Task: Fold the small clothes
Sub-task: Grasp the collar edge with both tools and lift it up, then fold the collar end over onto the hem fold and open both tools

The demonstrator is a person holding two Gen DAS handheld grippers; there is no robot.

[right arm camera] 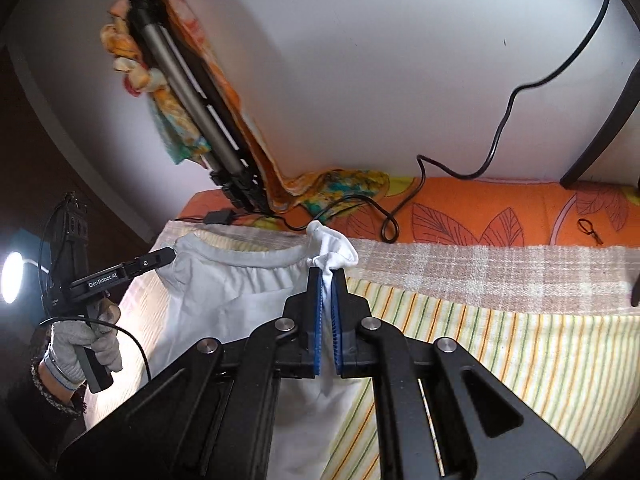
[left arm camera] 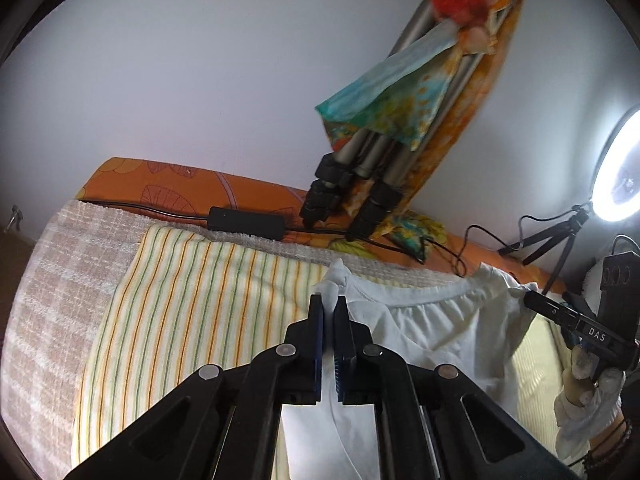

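Observation:
A small white garment (left arm camera: 436, 332) with a gathered elastic waistband hangs stretched between both grippers, above a striped yellow towel (left arm camera: 192, 312). My left gripper (left arm camera: 330, 301) is shut on one waistband corner, a tuft of cloth poking out past its fingertips. The right gripper (left arm camera: 530, 298) shows at the right edge, pinching the other corner. In the right wrist view my right gripper (right arm camera: 327, 275) is shut on a bunched white corner of the garment (right arm camera: 236, 300). The left gripper (right arm camera: 170, 255) grips the far corner, held by a gloved hand (right arm camera: 76, 350).
The striped towel (right arm camera: 500, 356) lies on a checked beige cloth (right arm camera: 480, 272) over an orange leaf-print sheet (right arm camera: 500, 208). A folded tripod (left arm camera: 376, 168) draped with colourful cloth leans on the white wall. A ring light (left arm camera: 620, 168), black cables (right arm camera: 404, 200) and an adapter (left arm camera: 246, 222) lie behind.

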